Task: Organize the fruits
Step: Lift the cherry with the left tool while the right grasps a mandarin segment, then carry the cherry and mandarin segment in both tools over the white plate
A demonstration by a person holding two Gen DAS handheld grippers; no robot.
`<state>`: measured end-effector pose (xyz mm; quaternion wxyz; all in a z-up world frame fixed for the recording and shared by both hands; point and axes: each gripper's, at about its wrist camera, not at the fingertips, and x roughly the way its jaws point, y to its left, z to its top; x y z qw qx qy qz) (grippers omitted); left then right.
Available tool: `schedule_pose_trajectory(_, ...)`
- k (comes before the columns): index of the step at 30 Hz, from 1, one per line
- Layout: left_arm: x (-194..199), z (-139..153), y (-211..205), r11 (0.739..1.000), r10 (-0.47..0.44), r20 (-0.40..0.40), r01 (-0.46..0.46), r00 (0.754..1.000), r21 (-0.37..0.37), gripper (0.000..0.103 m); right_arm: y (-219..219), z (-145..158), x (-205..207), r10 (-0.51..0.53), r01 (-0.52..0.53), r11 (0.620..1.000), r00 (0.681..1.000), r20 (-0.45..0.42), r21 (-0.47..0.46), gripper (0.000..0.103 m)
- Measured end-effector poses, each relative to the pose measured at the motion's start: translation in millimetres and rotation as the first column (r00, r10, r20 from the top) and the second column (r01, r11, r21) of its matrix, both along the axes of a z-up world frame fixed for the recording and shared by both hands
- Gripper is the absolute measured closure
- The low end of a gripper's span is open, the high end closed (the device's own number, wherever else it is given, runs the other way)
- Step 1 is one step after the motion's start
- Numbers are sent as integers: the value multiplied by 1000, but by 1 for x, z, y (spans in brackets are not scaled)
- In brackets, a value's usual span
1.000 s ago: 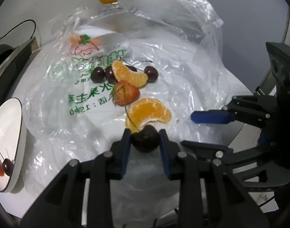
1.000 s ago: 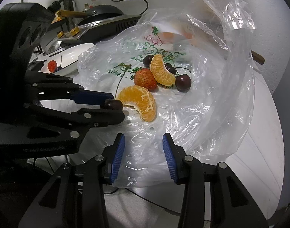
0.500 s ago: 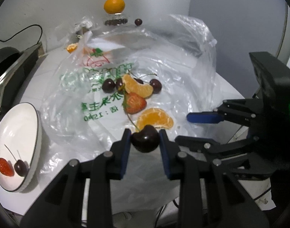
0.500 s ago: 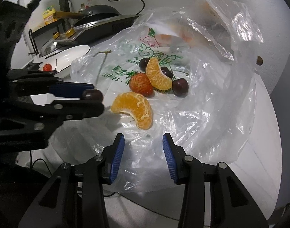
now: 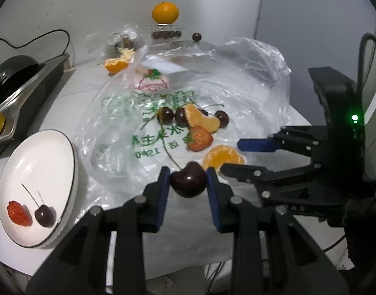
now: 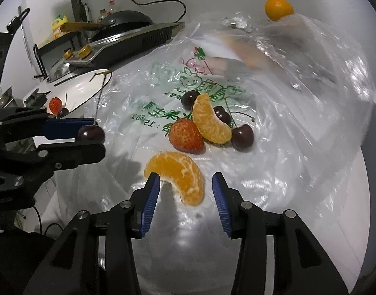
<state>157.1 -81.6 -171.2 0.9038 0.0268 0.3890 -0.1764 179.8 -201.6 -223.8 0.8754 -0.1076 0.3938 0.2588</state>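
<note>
Centrally, the left tongs [image 5: 188, 179] stand clenched on a dark cherry [image 5: 188, 182], held clear above the printed plastic bag [image 5: 119, 132] spread over the white bench [image 5: 72, 83]. Beside them, the right tongs [image 6: 185, 186] stand released, their jaws having just been opening, with a peeled orange piece [image 6: 178, 174] lying on the bag between the blue pads, untouched. Farther along the bag lie a strawberry [image 6: 185, 136], a second orange piece [image 6: 210, 120] and more cherries. At the left, a white plate [image 5: 40, 162] carries one strawberry and one cherry.
</note>
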Motion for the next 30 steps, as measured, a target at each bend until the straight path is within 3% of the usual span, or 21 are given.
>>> schedule_pose_trajectory(12, 4, 2, 14, 1000, 6, 5, -6, 1000, -14, 73, 9, -7, 14, 21, -20, 999, 999, -31, 35, 53)
schedule_pose_trajectory(14, 4, 4, 16, 1000, 8, 8, -8, 1000, -17, 73, 14, -7, 11, 36, -35, 999, 999, -28, 37, 61)
schedule_pose_trajectory(21, -1, 8, 19, 1000, 5, 20, -4, 1000, -15, 73, 17, -4, 6, 20, -20, 1000, 1000, 0, 25, 75)
schedule_pose_trajectory(30, -8, 18, 31, 1000, 4, 50, -3, 999, -15, 73, 19, 17, -5, -2, 0, 1000, 998, 62, 26, 76)
